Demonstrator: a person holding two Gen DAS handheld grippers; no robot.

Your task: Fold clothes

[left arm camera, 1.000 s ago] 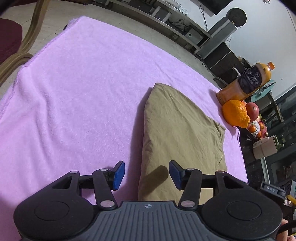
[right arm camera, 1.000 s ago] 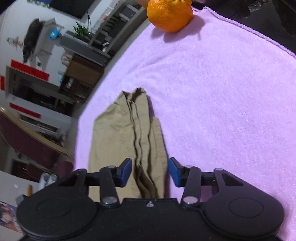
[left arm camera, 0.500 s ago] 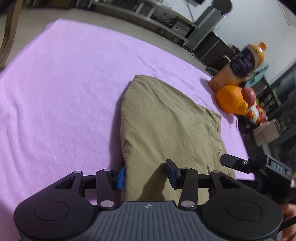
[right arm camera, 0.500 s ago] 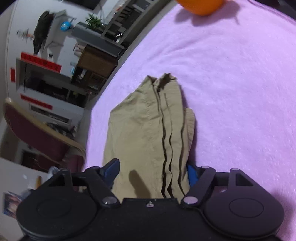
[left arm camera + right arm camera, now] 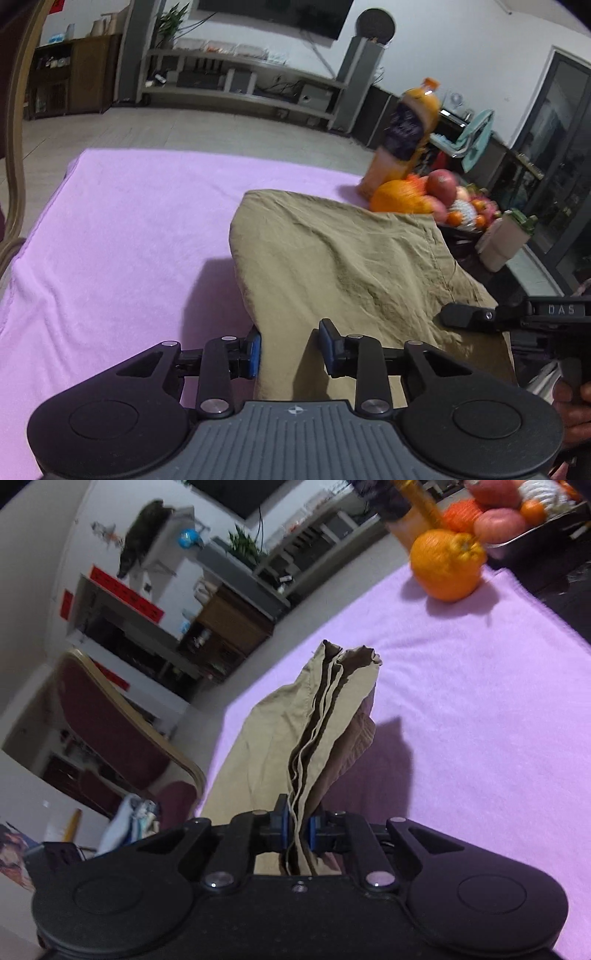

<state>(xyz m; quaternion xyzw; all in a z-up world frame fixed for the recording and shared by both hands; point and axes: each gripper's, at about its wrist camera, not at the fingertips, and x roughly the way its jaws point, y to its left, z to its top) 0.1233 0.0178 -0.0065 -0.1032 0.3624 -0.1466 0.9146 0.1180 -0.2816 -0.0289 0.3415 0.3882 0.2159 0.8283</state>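
Behind the table we see a lived-in room: a long low shelf unit [image 5: 236, 92] against a white wall, a dark screen [image 5: 273, 14] above it, and a maroon chair [image 5: 122, 734] with a pale curved frame off to one side. Our work surface is a table under a lilac towel [image 5: 122, 229]. At its far edge stand a juice bottle [image 5: 406, 136], a big orange [image 5: 447, 565] and a tray of mixed fruit [image 5: 461, 206], all blurred.

Our khaki garment [image 5: 343, 266], folded into several layers, is raised off the towel at the near end, and its far end rests on the towel, short of the orange.

Our right gripper [image 5: 296, 832] has just been closing, and in the right wrist view its blue pads [image 5: 282, 830] are pinched tight on the stacked edges of the garment, which fan upward away from them. From the left wrist view we also see this gripper at the garment's right edge, with part of a hand [image 5: 572, 413] behind it.

Our left gripper [image 5: 290, 349] has just been narrowing too. One blue pad touches the garment's left folded edge, and the other lies over the cloth, which fills the gap between them. We cannot tell whether the pads actually squeeze it
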